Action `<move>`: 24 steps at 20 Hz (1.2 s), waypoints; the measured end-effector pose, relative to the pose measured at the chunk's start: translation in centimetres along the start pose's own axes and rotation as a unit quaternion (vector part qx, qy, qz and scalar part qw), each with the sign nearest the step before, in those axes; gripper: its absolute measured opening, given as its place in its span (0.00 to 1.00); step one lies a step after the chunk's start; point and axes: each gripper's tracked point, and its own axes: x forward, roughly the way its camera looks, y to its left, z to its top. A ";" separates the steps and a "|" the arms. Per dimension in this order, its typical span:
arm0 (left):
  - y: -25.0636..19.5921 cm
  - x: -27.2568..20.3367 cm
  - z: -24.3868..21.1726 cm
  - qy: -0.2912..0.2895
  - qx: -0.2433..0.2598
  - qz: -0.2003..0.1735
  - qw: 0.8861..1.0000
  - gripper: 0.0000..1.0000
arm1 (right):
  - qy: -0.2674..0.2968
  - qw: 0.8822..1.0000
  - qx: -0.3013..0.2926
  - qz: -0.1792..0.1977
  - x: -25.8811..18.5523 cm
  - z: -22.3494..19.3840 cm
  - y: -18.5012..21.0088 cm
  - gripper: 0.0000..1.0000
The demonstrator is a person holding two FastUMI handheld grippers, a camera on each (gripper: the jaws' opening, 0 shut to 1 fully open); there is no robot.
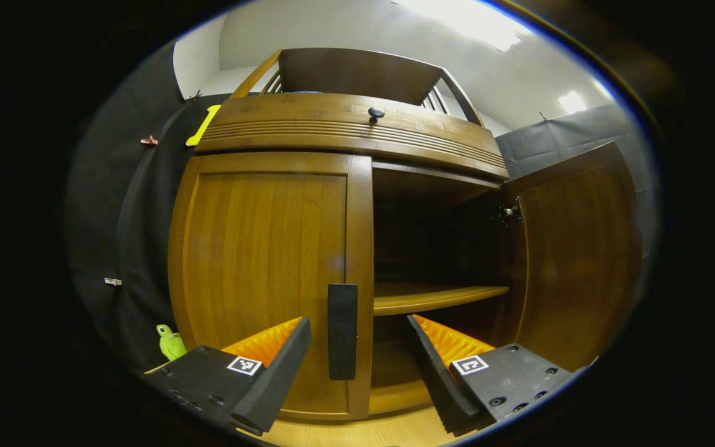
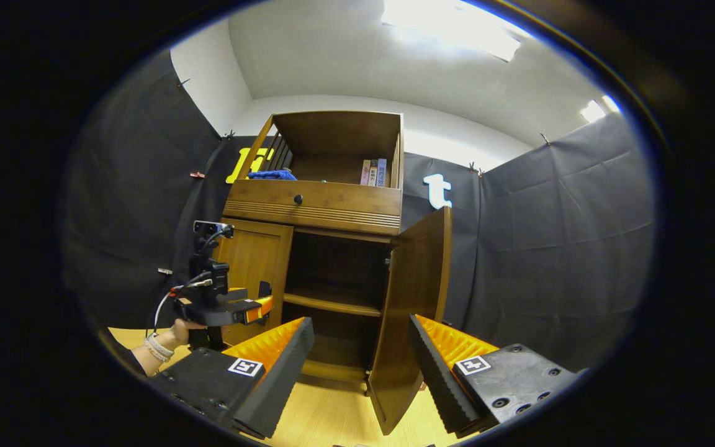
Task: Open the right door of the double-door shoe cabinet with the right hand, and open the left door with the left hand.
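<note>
The wooden shoe cabinet's left door point(image 1: 264, 279) is closed, with a dark upright handle point(image 1: 342, 330) at its inner edge. My left gripper point(image 1: 357, 366) is open just in front of that handle, which stands between the fingers, untouched. The right door point(image 1: 578, 254) stands swung wide open, baring a shelf point(image 1: 438, 297). In the right gripper view the cabinet point(image 2: 320, 205) is farther off; the open right door point(image 2: 413, 323) hangs ahead of my open right gripper point(image 2: 360, 366), nothing between its fingers. There the left gripper point(image 2: 252, 308), held by a hand point(image 2: 174, 332), sits at the left door point(image 2: 255, 273).
A drawer with a round knob point(image 1: 375, 113) runs above the doors. An open upper shelf holds books point(image 2: 373, 172) and a blue cloth point(image 2: 272, 175). A green toy point(image 1: 170, 343) lies on the wooden floor point(image 2: 332, 416) left of the cabinet. Black cloth walls surround the booth.
</note>
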 end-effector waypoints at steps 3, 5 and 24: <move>0.0 2.0 -2.0 0.011 -0.003 0.000 1.000 0.96 | 0.007 1.000 0.004 0.005 0.3 -1.0 -0.4 0.97; 0.3 2.9 -2.5 0.010 -0.005 0.012 1.000 0.96 | 0.016 1.000 0.009 0.006 0.8 -1.9 -1.1 0.96; 2.0 3.9 -2.9 0.013 0.004 0.036 0.999 0.32 | 0.030 0.999 -0.008 -0.020 1.0 -3.7 -2.8 0.95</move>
